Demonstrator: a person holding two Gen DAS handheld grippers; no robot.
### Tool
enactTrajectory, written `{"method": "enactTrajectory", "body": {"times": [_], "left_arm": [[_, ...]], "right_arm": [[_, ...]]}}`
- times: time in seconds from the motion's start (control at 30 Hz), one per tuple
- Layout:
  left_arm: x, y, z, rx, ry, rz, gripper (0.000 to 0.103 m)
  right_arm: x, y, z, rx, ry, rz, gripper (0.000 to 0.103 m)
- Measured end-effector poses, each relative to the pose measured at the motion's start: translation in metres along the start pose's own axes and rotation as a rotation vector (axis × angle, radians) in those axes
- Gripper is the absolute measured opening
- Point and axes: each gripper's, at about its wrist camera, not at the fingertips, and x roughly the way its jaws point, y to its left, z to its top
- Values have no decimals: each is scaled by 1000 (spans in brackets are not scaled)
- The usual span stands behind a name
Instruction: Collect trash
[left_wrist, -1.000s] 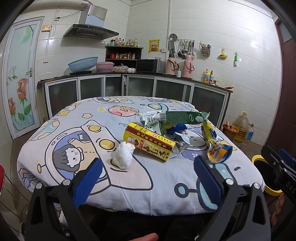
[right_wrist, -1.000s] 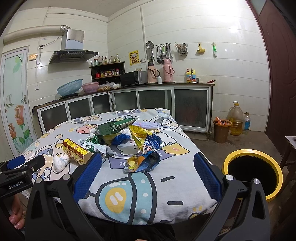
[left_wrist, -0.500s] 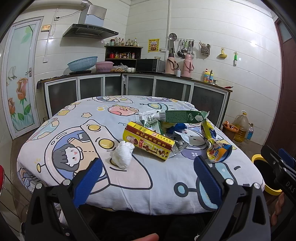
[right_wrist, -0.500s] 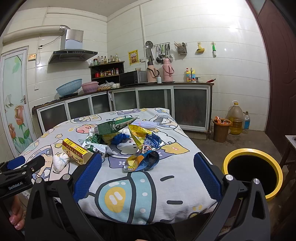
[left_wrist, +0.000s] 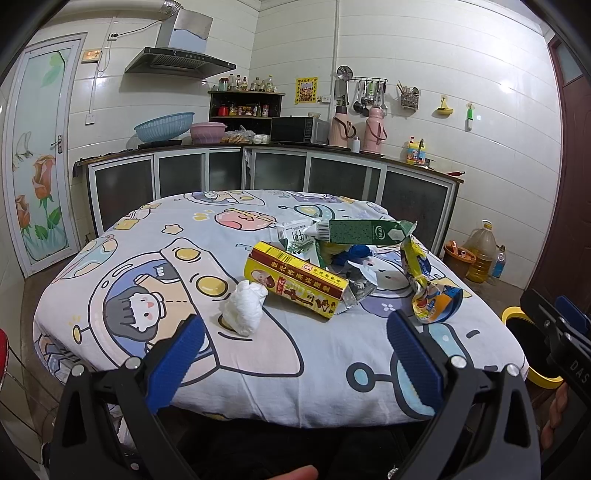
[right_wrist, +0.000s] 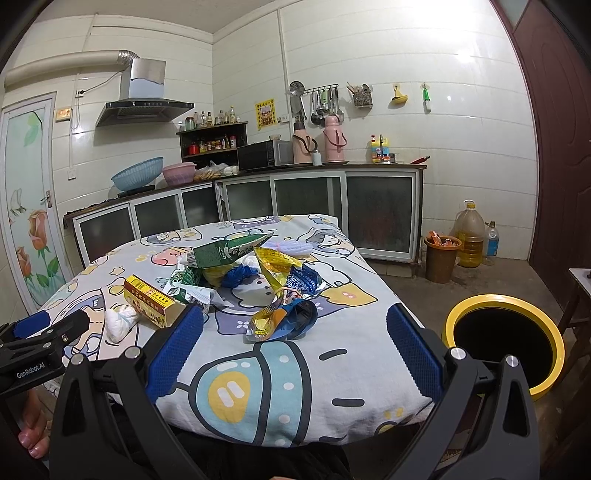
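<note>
A: Kitchen, tiled. Round surface (left_wrist: 147, 236) under a cartoon cloth; trash lies in one pile at mid-surface.

B: Left to right?

A: Tissue wad (left_wrist: 245, 306), yellow box (left_wrist: 295, 282) with its long axis slanting left-far to right-near, green carton (left_wrist: 365, 232), snack wrapper (right_wrist: 280, 317). Bin (right_wrist: 506, 332) on the floor, right.

B: Nearer hand?

A: Left gripper (left_wrist: 293, 354); the wad sits just ahead, between its fingers' lines. Right gripper (right_wrist: 293, 350) faces the wrapper.

B: Fingers?

A: Both pairs spread wide, empty, touching nothing.

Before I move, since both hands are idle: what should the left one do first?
Probably ease the open left gripper forward onto the crumpled tissue. It lies nearest, apart from the yellow box, and nothing is held yet.
</note>
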Motion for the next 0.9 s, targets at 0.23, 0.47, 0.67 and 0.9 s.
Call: {"method": "enactTrajectory", "body": {"times": [0.23, 0.47, 0.67, 0.9], "left_arm": [[0, 0, 0, -1, 0, -1, 95], [0, -1, 0, 0, -1, 0, 95], [-1, -1, 0, 1, -1, -2, 95], [-5, -6, 1, 7, -7, 1, 95]], "right_arm": [[0, 0, 1, 0, 0, 1, 96], [0, 0, 0, 1, 0, 1, 96], [0, -1, 0, 1, 1, 0, 96], [-2, -2, 2, 4, -4, -7, 96]]}}
